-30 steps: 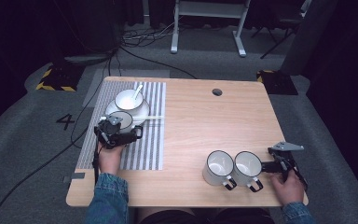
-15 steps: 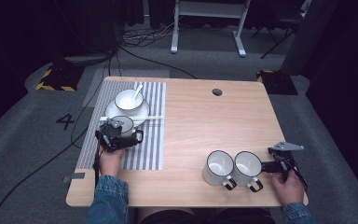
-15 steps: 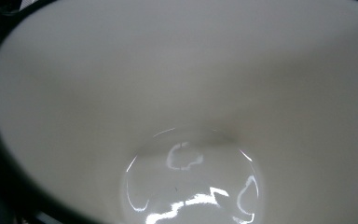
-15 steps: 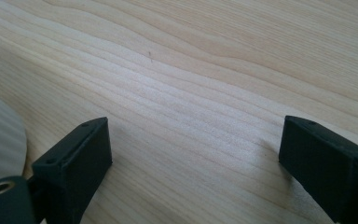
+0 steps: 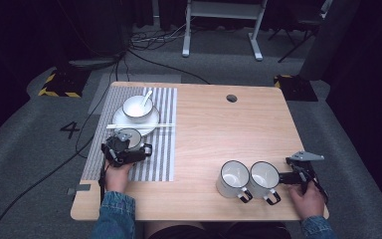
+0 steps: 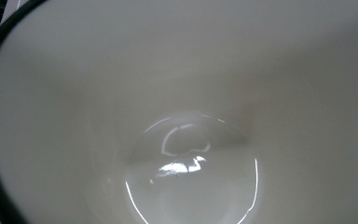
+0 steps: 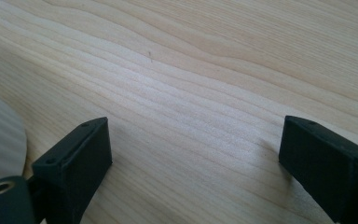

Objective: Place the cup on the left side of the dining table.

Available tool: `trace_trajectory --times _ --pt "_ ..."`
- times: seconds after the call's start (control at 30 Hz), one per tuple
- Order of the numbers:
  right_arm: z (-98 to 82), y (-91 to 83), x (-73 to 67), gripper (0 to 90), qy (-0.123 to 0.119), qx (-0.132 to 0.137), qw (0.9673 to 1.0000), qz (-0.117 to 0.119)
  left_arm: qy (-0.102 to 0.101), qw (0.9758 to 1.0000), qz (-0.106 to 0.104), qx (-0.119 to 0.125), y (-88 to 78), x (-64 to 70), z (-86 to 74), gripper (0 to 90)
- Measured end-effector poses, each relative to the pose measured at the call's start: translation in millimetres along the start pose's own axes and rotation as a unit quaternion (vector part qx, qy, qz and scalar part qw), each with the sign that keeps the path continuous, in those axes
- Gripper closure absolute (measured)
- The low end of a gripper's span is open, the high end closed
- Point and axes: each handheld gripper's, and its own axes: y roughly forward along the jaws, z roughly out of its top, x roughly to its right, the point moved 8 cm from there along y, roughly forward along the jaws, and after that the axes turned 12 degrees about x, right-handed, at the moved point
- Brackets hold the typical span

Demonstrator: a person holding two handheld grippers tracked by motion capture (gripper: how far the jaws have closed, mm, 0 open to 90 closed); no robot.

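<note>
One mug [image 5: 128,135] seems already set on the striped mat [image 5: 161,149] under the left claw [image 5: 124,145], jaws just opening, grip unclear, while two mugs [image 5: 234,177] wait beside the wide, empty right claw [image 5: 282,178]

A white "4" is painted on the floor [image 5: 70,130].

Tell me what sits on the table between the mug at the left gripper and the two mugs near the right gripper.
Nothing: in the high view, past the striped mat edge, bare wooden table runs from the left mug to the two mugs.
</note>
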Motion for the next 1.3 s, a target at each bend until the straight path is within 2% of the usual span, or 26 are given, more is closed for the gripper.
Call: trace_trajectory --times 0.13,0.17,0.23,0.37,0.6,0.63,0.77,0.83,0.93,1.13,1.17,1.3 --pt "0.0 0.1 0.1 9.4 -0.001 0.000 1.0000 0.000 0.000 1.0000 -0.004 -0.001 -2.9 0.8 -2.3 2.9" --pt "0.0 0.1 0.1 9.5 -0.001 0.000 1.0000 0.000 -0.009 0.9999 -0.007 0.005 -3.6 -0.5 -4.5 2.9" --pt "0.1 0.2 0.0 9.5 0.000 0.000 1.0000 0.000 -0.011 0.9998 -0.012 0.009 -3.8 -0.6 -5.3 2.9" --pt "0.0 0.1 0.1 9.4 -0.001 0.000 1.0000 0.000 -0.012 0.9999 -0.007 0.002 -5.2 -0.1 -5.5 2.7" --pt "0.0 0.1 0.1 9.5 -0.001 0.000 1.0000 0.000 -0.006 1.0000 -0.002 0.006 -11.2 0.5 -3.6 2.2" --pt "0.0 0.1 0.2 9.5 -0.001 0.000 1.0000 0.000 0.002 1.0000 0.000 0.006 -16.2 -0.1 -2.9 2.2" --pt "0.0 0.1 0.1 9.5 -0.001 0.000 1.0000 0.000 0.007 0.9998 0.002 0.016 -24.5 0.8 -1.8 1.8" --pt "0.0 0.1 0.1 9.4 -0.001 0.000 1.0000 0.000 0.018 0.9995 0.009 0.022 -35.8 2.0 -1.8 2.0" --pt "0.0 0.1 0.2 9.4 -0.001 0.000 1.0000 0.000 0.020 0.9994 0.007 0.026 -42.4 3.1 -2.0 2.1" --pt "0.3 0.6 -0.9 9.1 0.005 0.001 1.0000 -0.005 0.032 0.9988 -0.016 0.034 -66.7 9.8 -2.6 3.1" --pt "0.3 0.6 -0.8 9.1 0.004 0.001 1.0000 -0.005 0.033 0.9985 -0.022 0.037 -73.9 11.4 -3.3 3.3" --pt "0.3 0.6 -0.9 9.1 0.004 0.001 1.0000 -0.004 0.031 0.9981 -0.029 0.043 -85.2 12.3 -5.0 3.6"
